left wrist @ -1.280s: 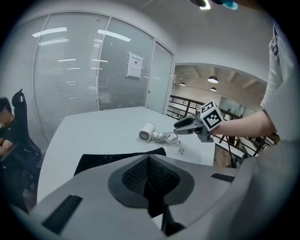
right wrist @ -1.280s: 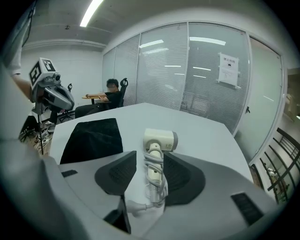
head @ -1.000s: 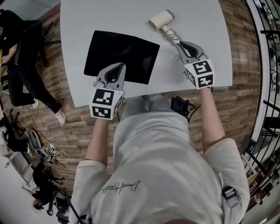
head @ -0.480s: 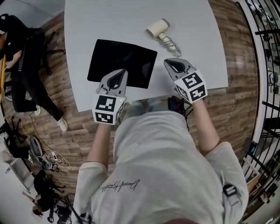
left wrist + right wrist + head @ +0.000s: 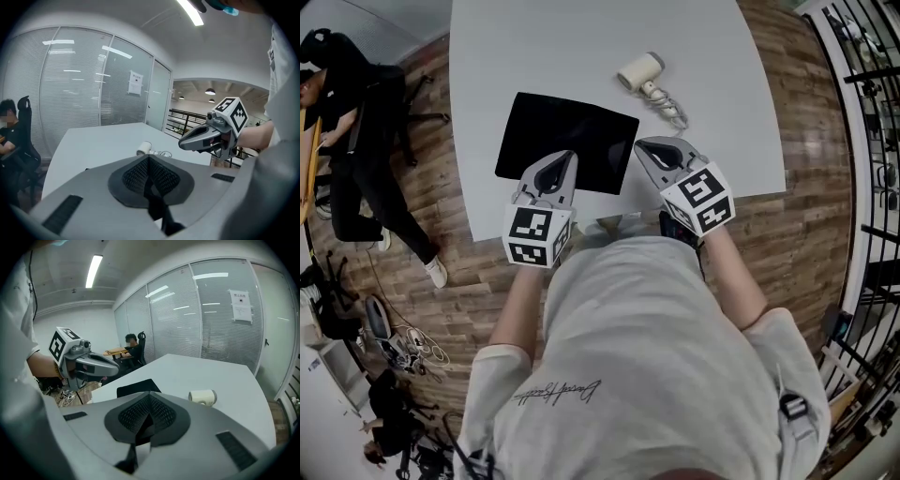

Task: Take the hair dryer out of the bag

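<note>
A cream hair dryer [image 5: 639,71] lies on the white table [image 5: 581,47] with its coiled cord [image 5: 667,105] beside it, clear of the flat black bag [image 5: 567,142]. The same hair dryer [image 5: 203,396] shows ahead in the right gripper view and, small, as the hair dryer [image 5: 144,148] in the left gripper view. My left gripper [image 5: 557,163] hangs over the bag's near edge, shut and empty. My right gripper [image 5: 649,150] is shut and empty, just right of the bag and near the table's front edge.
A person in black sits on a chair [image 5: 356,112] at the left over the wood floor. A black railing [image 5: 872,112] runs along the right. Cables and gear [image 5: 394,328] lie on the floor at lower left.
My right gripper has drawn back from the hair dryer's cord toward the table's near edge and leftward, ending beside the bag. The left gripper has risen slightly. The hair dryer stays put.
</note>
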Demonstrator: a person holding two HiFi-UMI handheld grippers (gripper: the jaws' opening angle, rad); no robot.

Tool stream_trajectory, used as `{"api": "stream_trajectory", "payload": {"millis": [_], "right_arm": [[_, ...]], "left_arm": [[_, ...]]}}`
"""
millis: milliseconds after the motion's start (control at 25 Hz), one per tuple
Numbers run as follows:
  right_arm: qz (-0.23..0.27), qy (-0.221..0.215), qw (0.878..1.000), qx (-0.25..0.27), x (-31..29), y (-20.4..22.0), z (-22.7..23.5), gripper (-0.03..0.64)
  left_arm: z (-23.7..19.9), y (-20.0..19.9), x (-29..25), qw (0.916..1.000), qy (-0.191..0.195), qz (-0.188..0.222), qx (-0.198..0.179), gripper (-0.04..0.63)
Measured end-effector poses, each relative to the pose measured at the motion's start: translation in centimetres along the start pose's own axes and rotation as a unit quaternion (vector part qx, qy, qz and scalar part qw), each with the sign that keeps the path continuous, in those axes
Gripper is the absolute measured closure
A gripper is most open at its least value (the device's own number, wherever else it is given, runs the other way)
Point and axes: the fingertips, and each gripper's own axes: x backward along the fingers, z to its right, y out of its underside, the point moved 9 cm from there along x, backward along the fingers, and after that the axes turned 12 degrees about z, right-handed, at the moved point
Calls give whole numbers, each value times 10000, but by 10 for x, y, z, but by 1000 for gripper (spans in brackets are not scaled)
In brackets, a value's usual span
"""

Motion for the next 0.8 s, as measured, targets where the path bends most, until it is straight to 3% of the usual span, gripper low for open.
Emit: {"api": "stream_trajectory", "payload": {"millis": [800], "right_arm": [[35, -153, 9998, -92, -2, -3, -8, 592]], "left_arm": [[5, -4, 5, 10000, 56, 13, -54, 583]]}}
